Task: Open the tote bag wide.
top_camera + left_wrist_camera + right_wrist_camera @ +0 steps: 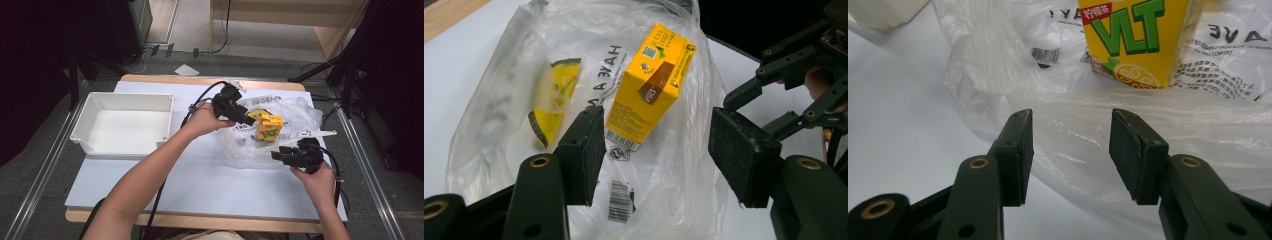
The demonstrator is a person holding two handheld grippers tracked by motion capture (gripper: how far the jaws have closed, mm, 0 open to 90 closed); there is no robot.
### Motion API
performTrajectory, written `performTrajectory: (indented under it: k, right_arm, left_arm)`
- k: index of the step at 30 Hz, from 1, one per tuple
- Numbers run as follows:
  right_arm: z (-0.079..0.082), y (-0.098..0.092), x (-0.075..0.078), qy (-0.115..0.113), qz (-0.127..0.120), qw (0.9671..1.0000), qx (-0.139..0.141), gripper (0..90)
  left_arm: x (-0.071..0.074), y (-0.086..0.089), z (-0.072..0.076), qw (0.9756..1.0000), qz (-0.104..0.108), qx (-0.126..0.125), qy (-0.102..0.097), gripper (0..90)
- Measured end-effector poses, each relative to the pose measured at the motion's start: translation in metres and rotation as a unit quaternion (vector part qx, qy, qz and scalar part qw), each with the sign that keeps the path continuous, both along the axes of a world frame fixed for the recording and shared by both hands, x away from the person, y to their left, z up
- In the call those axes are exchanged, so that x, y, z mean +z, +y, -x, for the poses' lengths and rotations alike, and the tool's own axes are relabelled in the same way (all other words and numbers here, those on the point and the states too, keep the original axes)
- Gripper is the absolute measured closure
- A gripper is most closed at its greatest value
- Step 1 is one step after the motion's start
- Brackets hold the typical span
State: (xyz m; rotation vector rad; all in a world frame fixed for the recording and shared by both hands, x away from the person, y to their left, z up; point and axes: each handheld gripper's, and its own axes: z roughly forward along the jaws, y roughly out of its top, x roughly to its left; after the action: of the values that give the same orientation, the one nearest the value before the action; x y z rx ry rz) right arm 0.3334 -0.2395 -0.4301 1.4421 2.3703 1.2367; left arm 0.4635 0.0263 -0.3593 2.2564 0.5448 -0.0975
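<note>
The left gripper hangs over the carton with jaws wide and empty. The right gripper, jaws well apart, holds nothing near the bag's edge. The carton stands on the bag on the tabletop; a yellow thing inside is blurred.

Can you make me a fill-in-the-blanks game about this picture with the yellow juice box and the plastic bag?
1. The yellow cardboard juice box stands on a clear crinkly plastic ____.
2. The big letters on the juice box are coloured ____.
3. The empty rectangular plastic tray at the table's left end is coloured ____.
4. The left gripper has its fingers wide apart with nothing between them, so it is ____.

Missing words: bag; green; white; open
</note>
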Motion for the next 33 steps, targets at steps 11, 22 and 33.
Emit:
performTrajectory:
  k: [11,22,33]
  right_arm:
    - [0.012,0.003,0.005,-0.015,-0.006,0.9999,0.005,52.0]
    - [0.025,0.014,0.009,-0.017,-0.008,0.9994,0.031,51.7]
    - [0.025,0.018,0.002,-0.007,-0.010,0.9992,0.038,52.0]
  left_arm:
    - [-0.008,-0.016,-0.016,0.9992,-0.003,-0.038,0.010,38.2]
    - [-0.015,-0.034,-0.019,0.9980,0.003,-0.063,0.008,37.2]
    - [-0.034,-0.048,-0.022,0.9968,-0.008,-0.079,-0.013,35.0]
